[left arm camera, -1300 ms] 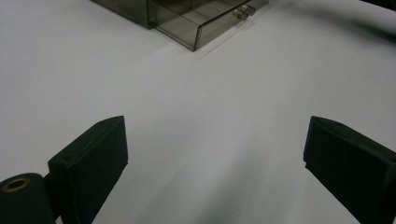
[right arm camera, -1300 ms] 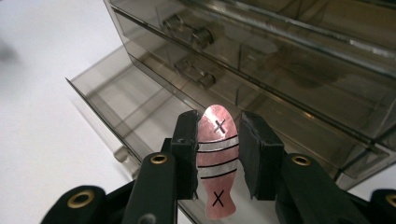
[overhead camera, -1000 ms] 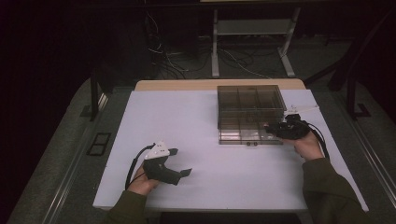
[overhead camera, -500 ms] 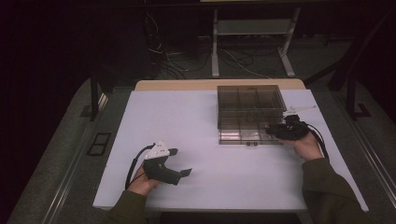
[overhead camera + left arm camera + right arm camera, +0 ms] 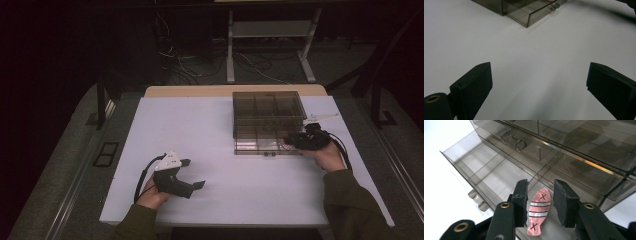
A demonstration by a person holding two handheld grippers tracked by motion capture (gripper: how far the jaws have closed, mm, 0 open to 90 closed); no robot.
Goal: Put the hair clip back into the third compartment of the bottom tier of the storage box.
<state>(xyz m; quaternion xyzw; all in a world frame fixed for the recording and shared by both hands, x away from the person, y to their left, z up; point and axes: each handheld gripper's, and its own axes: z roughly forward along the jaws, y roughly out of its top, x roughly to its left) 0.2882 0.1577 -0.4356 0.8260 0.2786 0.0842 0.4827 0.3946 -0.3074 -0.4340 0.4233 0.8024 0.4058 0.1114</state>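
A smoky clear drawer box (image 5: 267, 107) stands at the table's far right, with its lowest drawer (image 5: 260, 146) pulled out toward me. In the right gripper view a pink fish-shaped piece (image 5: 539, 211) with white stripes and two black crosses lies on the floor of that drawer (image 5: 486, 172). My right gripper (image 5: 541, 185) straddles the fish. Its jaws have just been opening, and a narrow gap shows beside the fish. In the high view the right gripper (image 5: 289, 142) reaches into the drawer's right end. My left gripper (image 5: 196, 173) rests near the front left, open and holding nothing (image 5: 539, 72).
The box (image 5: 524, 12) and its open drawer lie far ahead of the left gripper across the white tabletop (image 5: 200, 130). Behind the table, cables and a metal stand (image 5: 270, 30) sit on the dark floor.
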